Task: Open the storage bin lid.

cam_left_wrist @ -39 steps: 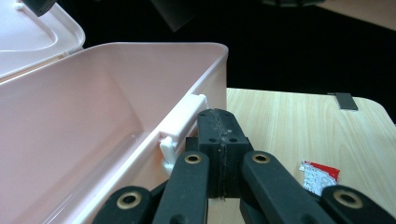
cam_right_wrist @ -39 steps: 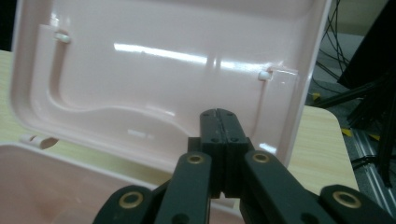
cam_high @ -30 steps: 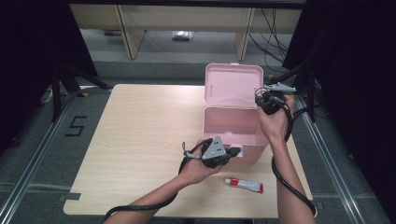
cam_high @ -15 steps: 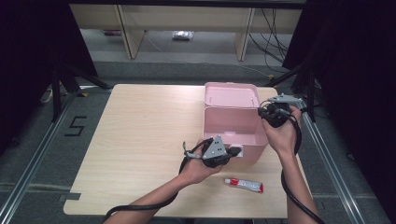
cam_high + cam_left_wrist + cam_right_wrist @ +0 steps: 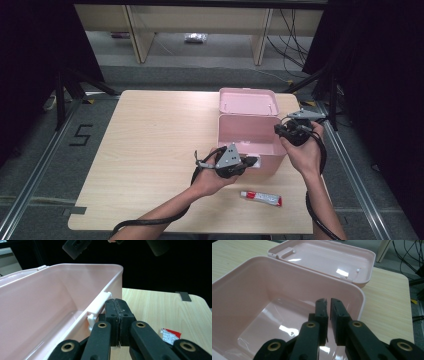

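Both black two-jaw grippers are at the pink plastic box (image 5: 248, 135), which sits open near the far right part of the pale wooden table (image 5: 150, 150).

One, the left gripper (image 5: 252, 161), is held low at the near wall of the box. The person's left hand (image 5: 212, 177) wraps around it from below, and the forearm comes up from the bottom of the high view, slanting to the right. The gripper points sideways along the wall. In the left gripper view (image 5: 117, 312) its jaws are pressed tight together with nothing between them. Their tips sit just beside the small white latch (image 5: 98, 307) on the outside of the box wall. I cannot tell if they touch it.

On the other side, the right gripper (image 5: 282, 131) is held up at the right edge of the box. The right hand (image 5: 304, 152) grips it from underneath, with the forearm coming almost straight up from the bottom edge. In the right gripper view (image 5: 329, 307) its jaws have just been opening. A thin gap shows between them, and nothing is in it. They point down into the bare inside of the box.

Behind the box, its pink lid (image 5: 248, 102) lies flat and open on the table.

A small white and red tube (image 5: 261, 198) lies on the table near the front edge, between the two arms.
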`<act>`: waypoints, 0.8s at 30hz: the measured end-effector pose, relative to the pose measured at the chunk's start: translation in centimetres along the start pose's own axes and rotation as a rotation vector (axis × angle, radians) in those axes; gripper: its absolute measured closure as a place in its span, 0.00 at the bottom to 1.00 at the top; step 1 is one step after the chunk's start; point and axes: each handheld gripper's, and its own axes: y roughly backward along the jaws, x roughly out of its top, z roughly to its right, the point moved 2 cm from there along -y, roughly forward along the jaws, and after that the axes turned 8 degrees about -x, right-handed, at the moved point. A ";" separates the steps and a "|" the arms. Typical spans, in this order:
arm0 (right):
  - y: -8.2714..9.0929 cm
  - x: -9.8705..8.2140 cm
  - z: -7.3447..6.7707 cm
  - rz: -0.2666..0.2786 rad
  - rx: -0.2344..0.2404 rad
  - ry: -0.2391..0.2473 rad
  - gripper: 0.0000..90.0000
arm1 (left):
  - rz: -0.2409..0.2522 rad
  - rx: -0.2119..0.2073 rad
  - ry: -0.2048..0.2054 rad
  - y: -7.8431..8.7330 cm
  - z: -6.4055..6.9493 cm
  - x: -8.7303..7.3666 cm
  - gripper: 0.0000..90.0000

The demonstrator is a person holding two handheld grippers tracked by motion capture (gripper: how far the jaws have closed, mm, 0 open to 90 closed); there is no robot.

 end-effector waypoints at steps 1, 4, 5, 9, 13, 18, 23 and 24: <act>0.1 0.0 0.0 0.002 -0.005 0.004 0.94 | 0.009 0.000 0.000 0.0 0.0 0.1 0.97; 0.2 0.0 -0.1 -0.007 0.008 0.014 0.93 | 0.027 -0.003 0.007 0.2 0.3 0.6 0.96; 0.2 0.0 -0.1 0.000 0.008 0.021 0.93 | 0.027 -0.006 0.001 0.3 0.4 0.8 0.96; 0.2 -0.3 -0.3 0.000 0.039 0.013 0.91 | 0.031 -0.018 -0.005 0.9 0.9 1.4 0.93; 0.4 -0.9 -0.4 -0.001 0.046 0.024 0.89 | 0.026 -0.020 0.005 2.4 0.9 1.7 0.89; 0.9 -1.5 -0.6 -0.013 0.061 0.044 0.85 | 0.019 -0.004 0.015 5.1 0.4 1.6 0.81; 1.6 -1.8 -0.4 0.001 0.073 0.073 0.82 | 0.021 0.050 0.018 7.8 -0.6 1.4 0.70; 1.8 -1.9 -0.9 -0.023 0.089 0.013 0.82 | 0.026 0.069 0.022 8.4 -1.0 1.4 0.68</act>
